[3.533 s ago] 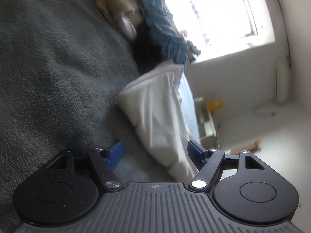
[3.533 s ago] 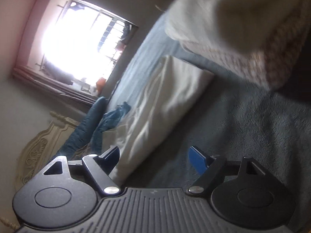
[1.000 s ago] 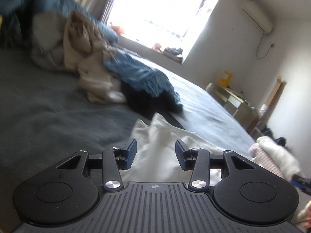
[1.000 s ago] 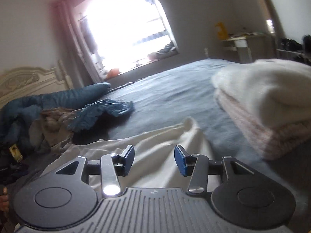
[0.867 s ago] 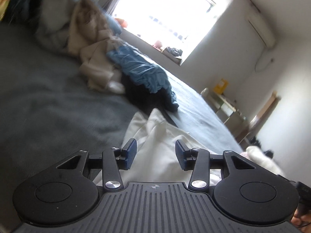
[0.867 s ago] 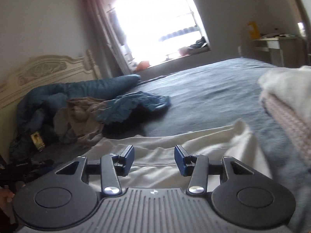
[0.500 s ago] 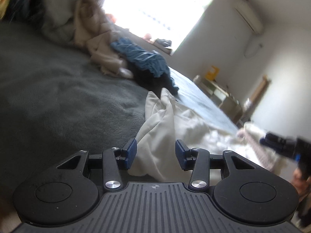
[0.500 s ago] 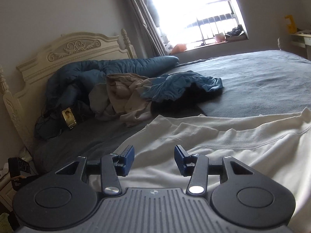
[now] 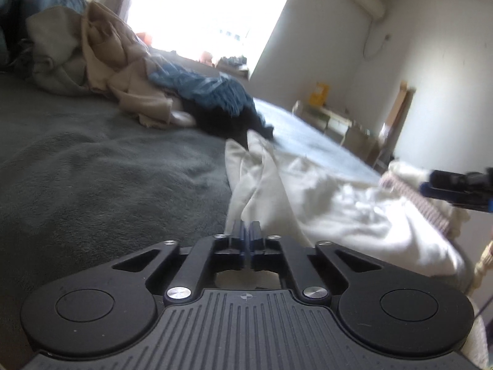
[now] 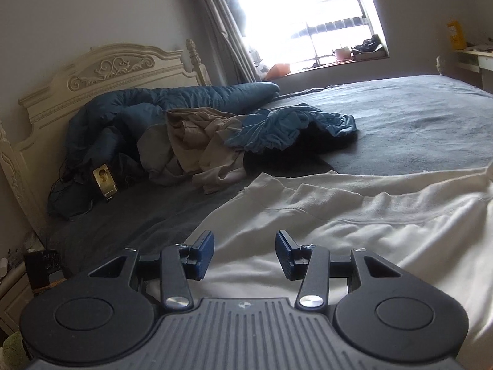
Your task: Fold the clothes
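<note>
A white garment [image 9: 323, 203] [image 10: 354, 215] lies spread and rumpled on the grey bed cover [image 9: 107, 169] [image 10: 416, 123]. My left gripper [image 9: 246, 231] is shut, and the garment's near edge rises in a ridge straight from its blue fingertips. My right gripper [image 10: 245, 252] hovers open low over the garment's left part, near its hem, with cloth below the pads and nothing pinched. Its black body [image 9: 456, 185] shows at the right edge of the left wrist view, beyond the garment.
A heap of beige [image 10: 200, 141], blue [image 10: 286, 126] and dark clothes lies past the garment, beside a blue duvet [image 10: 138, 104] at the cream headboard [image 10: 92, 74]. A phone [image 10: 104, 182] leans there. A folded white and pink stack [image 9: 431, 212] sits at the garment's right.
The left jaws have shut on the garment's edge and the hand has sunk a little. The right gripper swung left, from the folded stack toward the headboard side, staying open.
</note>
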### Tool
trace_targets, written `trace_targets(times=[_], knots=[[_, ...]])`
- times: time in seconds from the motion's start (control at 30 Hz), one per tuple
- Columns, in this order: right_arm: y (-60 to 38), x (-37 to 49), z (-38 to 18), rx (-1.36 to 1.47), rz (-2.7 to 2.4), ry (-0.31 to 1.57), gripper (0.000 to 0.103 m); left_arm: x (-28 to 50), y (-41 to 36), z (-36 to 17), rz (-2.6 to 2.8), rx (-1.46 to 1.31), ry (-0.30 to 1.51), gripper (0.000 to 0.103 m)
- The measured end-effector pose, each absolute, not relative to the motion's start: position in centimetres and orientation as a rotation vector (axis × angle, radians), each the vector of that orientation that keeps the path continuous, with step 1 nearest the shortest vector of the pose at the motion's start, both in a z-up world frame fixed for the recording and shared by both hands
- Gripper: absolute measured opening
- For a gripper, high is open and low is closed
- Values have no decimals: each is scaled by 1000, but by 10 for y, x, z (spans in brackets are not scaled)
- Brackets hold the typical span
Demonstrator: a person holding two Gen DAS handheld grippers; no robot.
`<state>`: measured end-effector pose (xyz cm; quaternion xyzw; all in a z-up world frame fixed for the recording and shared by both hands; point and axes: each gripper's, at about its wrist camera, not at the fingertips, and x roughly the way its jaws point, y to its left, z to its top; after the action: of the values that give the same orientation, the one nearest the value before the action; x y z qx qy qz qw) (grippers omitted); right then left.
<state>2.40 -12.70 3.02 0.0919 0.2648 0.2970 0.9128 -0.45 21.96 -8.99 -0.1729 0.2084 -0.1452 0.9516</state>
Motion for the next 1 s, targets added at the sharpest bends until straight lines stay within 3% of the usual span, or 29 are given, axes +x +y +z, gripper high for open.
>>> trace_targets(times=[0.17, 0.4, 0.53, 0.57, 0.63, 0.73, 0.83, 1.0], knots=[[-79, 78, 45, 97, 693, 552, 48, -17, 231, -99, -293, -453, 390, 0], [-11, 186, 23, 88, 663, 827, 47, -26, 242, -108, -326, -539, 365, 0], [-7, 206, 22, 79, 618, 803, 47, -21, 250, -111, -340, -600, 349, 1], [-9, 210, 22, 89, 610, 804, 47, -21, 254, -110, -334, -629, 339, 2], [-12, 219, 22, 89, 615, 811, 47, -18, 266, -110, -341, -687, 324, 18], [-10, 236, 19, 48, 614, 833, 48, -2, 274, -104, -367, -715, 341, 31], [0, 261, 14, 18, 625, 911, 49, 18, 264, -96, -413, -658, 386, 38], [26, 283, 8, -89, 596, 1022, 49, 32, 242, -99, -467, -583, 427, 38]])
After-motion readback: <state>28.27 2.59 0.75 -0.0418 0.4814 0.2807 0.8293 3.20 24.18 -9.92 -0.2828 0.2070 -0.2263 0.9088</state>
